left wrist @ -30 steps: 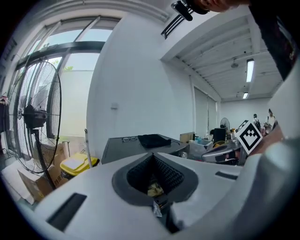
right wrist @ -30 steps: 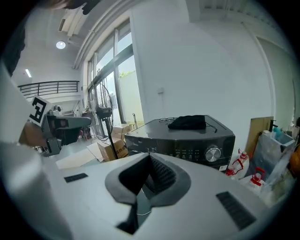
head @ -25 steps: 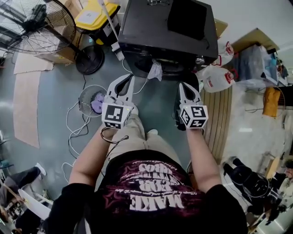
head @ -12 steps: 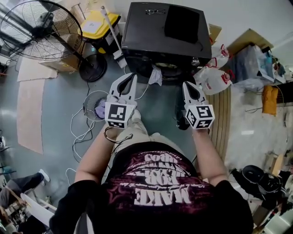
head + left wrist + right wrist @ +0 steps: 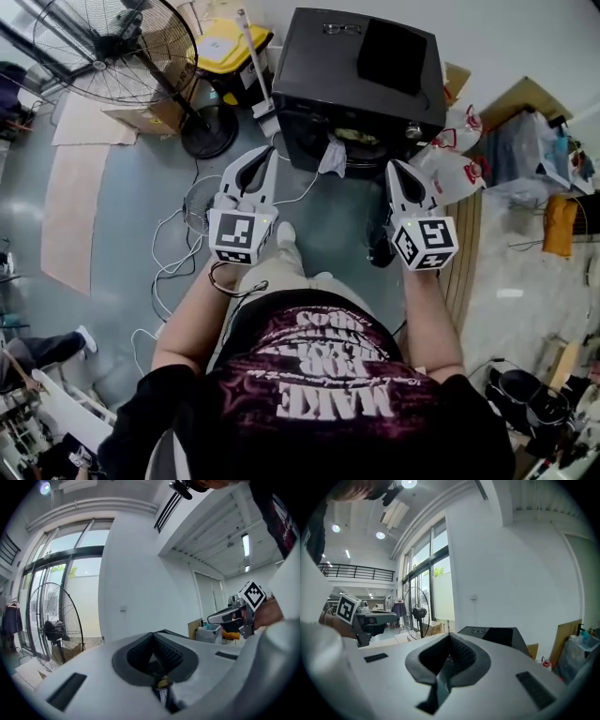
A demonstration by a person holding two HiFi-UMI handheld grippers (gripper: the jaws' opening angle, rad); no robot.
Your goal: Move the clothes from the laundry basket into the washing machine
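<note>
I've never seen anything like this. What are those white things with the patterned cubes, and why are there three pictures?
There is no robot here. A person holds a hand-held clamp, called a gripper, in each hand. The head view comes from a camera on the person's head, looking down. The left gripper and the right gripper each carry a marker cube. Both point toward a black washing machine, which has a pale cloth hanging from its opening. A round basket sits on the floor beside the left gripper, with a big fan beyond. The other two pictures come from a camera riding on each gripper, looking along its jaws. Both pairs of jaws are closed and hold nothing.
</note>
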